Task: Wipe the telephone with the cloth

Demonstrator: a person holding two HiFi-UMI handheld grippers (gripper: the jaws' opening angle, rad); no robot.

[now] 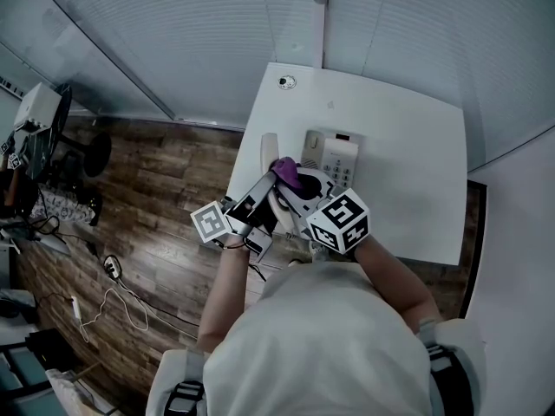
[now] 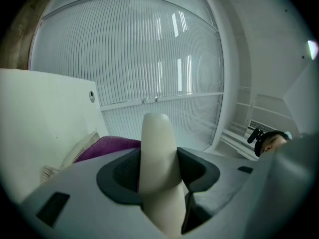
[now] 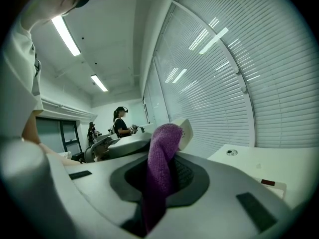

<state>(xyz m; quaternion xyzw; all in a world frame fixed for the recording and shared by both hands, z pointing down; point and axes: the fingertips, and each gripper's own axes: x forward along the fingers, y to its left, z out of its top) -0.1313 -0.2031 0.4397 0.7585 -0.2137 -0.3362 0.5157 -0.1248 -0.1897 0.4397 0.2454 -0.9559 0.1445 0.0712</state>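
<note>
The handset [image 2: 158, 143], held up just beside the phone [image 1: 334, 157] on the table [image 1: 408, 137], looks stiff, smooth plastic (slippery, I'd guess). The left gripper [image 2: 158, 176] clamps its middle. The right gripper [image 3: 160, 180] pinches the soft cloth [image 3: 162, 148] close by.

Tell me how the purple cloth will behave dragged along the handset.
Probably floppy: the purple cloth is bunched into a narrow fold in the right gripper. Its knitted surface likely drags rather than slips on the smooth handset. It looks thin, so probably light, following the jaws.
</note>
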